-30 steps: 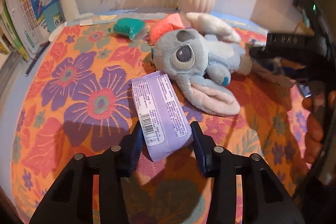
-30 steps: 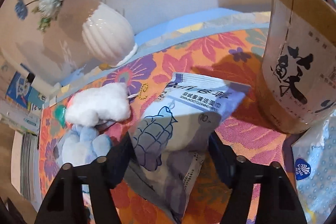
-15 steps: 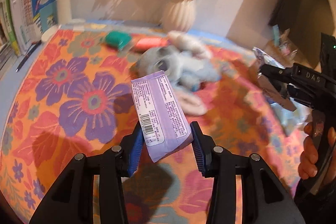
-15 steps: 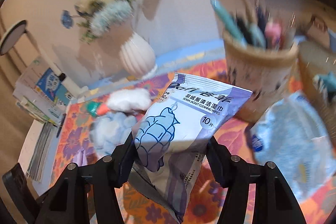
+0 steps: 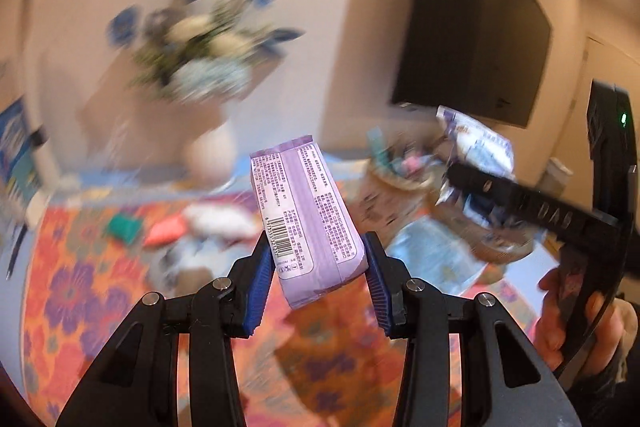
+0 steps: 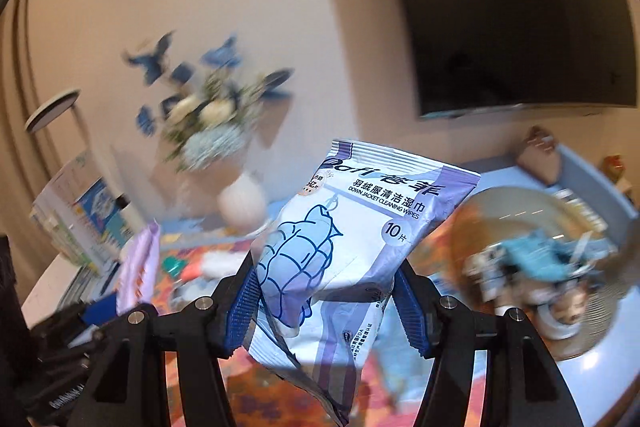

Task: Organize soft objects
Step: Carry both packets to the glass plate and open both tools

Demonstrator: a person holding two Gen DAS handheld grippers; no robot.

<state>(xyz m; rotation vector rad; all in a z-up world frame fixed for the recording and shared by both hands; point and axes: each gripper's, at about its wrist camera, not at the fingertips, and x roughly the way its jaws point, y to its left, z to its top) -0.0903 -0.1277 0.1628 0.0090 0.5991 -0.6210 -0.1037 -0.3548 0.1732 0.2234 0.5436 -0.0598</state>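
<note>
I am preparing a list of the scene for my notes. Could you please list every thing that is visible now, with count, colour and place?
purple pack: one, lilac, held off the cloth in the left hand-held gripper
wipes pack: one, white and blue-purple, held in the right hand-held gripper
tablecloth: one, orange with purple flowers, below both packs
vase: one, white, at the back by the wall, with blurred blue and white flowers
screen: one, black, on the wall
books: several, left edge of the table
basket: one, tan, right side, contents blurred
left hand-held gripper: one, black with blue pads
right hand-held gripper: one, black with blue pads
hand: one, on the right gripper's handle
</note>
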